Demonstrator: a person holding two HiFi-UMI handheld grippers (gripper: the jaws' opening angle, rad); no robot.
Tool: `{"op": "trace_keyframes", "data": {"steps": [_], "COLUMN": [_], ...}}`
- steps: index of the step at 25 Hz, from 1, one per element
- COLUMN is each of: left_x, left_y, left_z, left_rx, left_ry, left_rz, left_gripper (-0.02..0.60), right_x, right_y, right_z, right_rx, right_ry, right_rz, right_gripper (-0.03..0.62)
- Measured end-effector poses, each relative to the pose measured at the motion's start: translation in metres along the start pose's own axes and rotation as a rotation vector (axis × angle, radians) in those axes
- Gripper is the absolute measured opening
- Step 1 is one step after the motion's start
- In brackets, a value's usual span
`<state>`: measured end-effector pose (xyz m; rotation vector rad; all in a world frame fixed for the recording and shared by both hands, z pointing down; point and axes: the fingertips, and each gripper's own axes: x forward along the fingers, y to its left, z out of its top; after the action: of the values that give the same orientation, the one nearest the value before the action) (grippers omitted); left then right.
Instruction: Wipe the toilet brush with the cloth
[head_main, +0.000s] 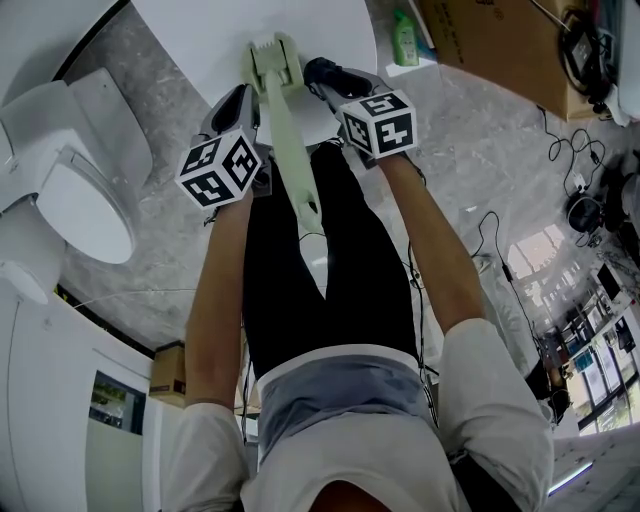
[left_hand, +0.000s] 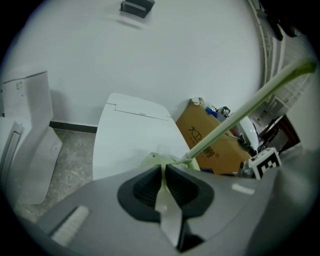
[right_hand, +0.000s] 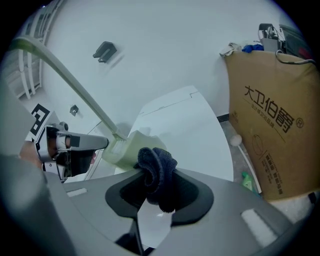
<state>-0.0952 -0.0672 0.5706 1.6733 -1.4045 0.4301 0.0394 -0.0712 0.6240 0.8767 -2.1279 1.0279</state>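
Note:
The pale green toilet brush lies with its head over the white rounded surface, and its long handle runs back toward me. My left gripper is on the left of the brush head. In the left gripper view that gripper is shut on a thin pale green part of the brush, and the handle slants up to the right. My right gripper is shut on a dark blue cloth, which bulges out right beside the brush head.
A white toilet stands at the left. A cardboard box and a green bottle sit at the right of the white surface. Cables trail over the grey stone floor at the right.

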Motion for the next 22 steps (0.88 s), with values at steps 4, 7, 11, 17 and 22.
{"op": "trace_keyframes", "data": {"steps": [4, 7, 11, 17, 22], "left_x": [0.000, 0.000, 0.002, 0.002, 0.002], "left_y": [0.000, 0.000, 0.000, 0.000, 0.001], "left_z": [-0.001, 0.000, 0.001, 0.000, 0.000], "left_rx": [0.003, 0.008, 0.011, 0.007, 0.004], "left_ry": [0.000, 0.001, -0.003, -0.003, 0.001], "left_rz": [0.002, 0.001, 0.003, 0.004, 0.003], "left_gripper": [0.000, 0.000, 0.000, 0.000, 0.000], "right_x": [0.004, 0.008, 0.012, 0.016, 0.021], "right_y": [-0.002, -0.004, -0.008, -0.010, -0.011], "right_z": [0.013, 0.022, 0.033, 0.041, 0.047], "right_rx": [-0.013, -0.025, -0.047, -0.069, -0.075], "right_ry": [-0.010, -0.012, -0.014, -0.009, -0.008], "right_rz": [0.002, 0.003, 0.007, 0.010, 0.006], "right_gripper": [0.107, 0.107, 0.107, 0.107, 0.107]}}
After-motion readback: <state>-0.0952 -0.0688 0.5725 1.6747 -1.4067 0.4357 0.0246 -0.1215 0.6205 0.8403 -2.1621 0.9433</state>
